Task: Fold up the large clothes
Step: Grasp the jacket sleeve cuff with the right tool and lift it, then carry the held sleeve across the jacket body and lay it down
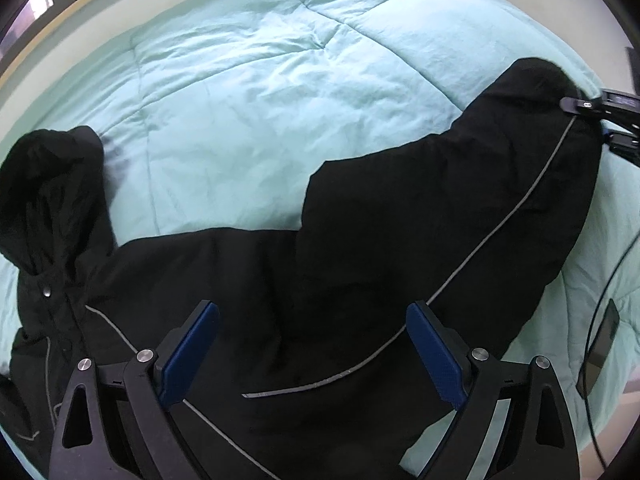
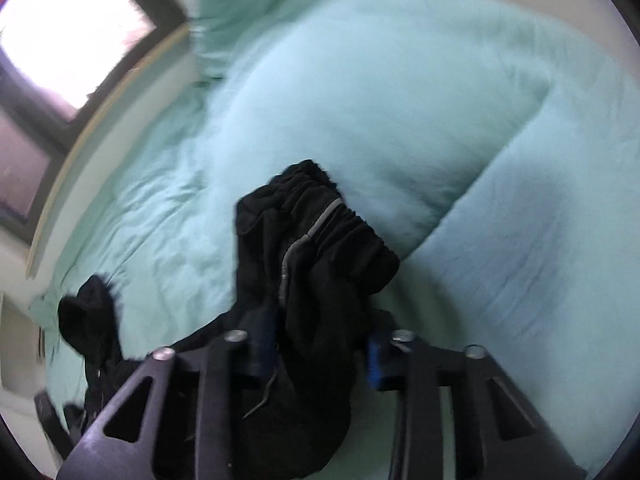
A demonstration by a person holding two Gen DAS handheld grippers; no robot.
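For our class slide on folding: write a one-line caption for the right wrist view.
Right gripper shut on the black jacket's sleeve, lifting its cuff above the mint duvet.

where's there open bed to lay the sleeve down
Bare mint-green quilted comforter lies open between the black jacket's hood and its raised sleeve. Crowded near the left tongs, over the jacket body. The right tongs grip the sleeve.

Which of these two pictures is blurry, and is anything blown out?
Left wrist view: sharp, though fisheye-curved, on the black hooded jacket. Right wrist view: motion-smeared across the mint green quilted comforter, with the window overexposed to white.
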